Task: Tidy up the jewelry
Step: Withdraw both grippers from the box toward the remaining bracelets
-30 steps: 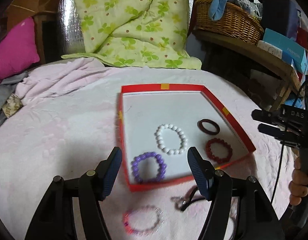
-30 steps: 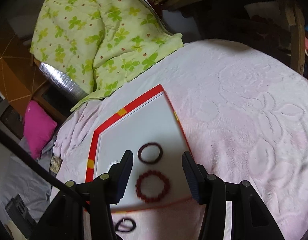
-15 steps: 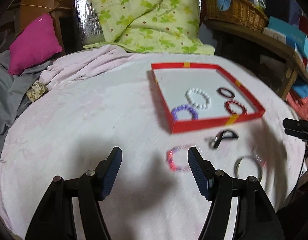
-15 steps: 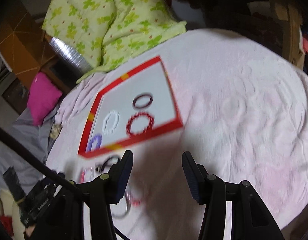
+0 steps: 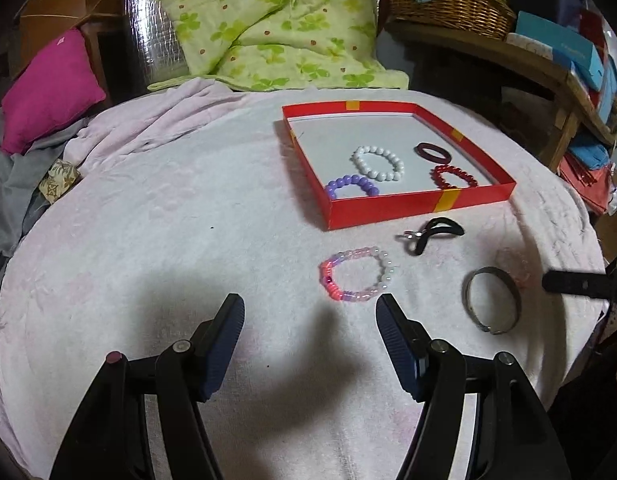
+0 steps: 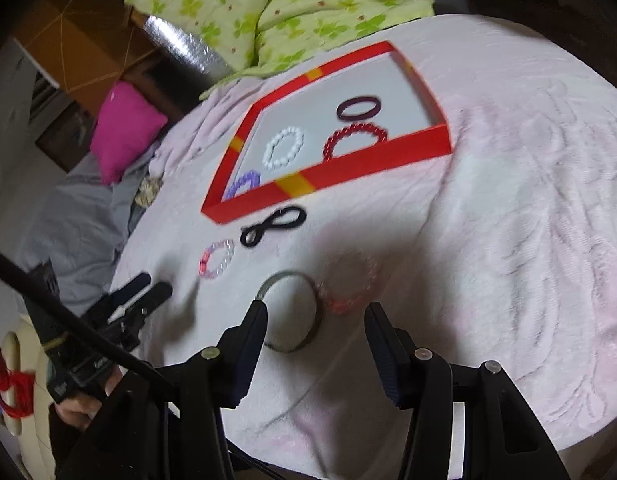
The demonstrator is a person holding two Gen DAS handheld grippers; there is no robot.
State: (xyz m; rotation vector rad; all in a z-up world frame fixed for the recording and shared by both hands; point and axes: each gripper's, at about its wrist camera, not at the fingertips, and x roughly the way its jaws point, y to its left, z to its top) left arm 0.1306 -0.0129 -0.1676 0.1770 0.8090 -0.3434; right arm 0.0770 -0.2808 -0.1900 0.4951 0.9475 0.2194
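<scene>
From the left wrist, we see the red tray [image 5: 420,206] holding four bracelets, a black hair tie [image 5: 436,232] just before it, and the pink beaded bracelet [image 5: 358,274] just ahead of our empty, parted left gripper [image 5: 310,322]. From the right wrist, the metal bangle [image 6: 294,312] lies partly between our right gripper's [image 6: 316,322] wide, empty fingers, touching a pale pink bracelet [image 6: 348,282].
</scene>
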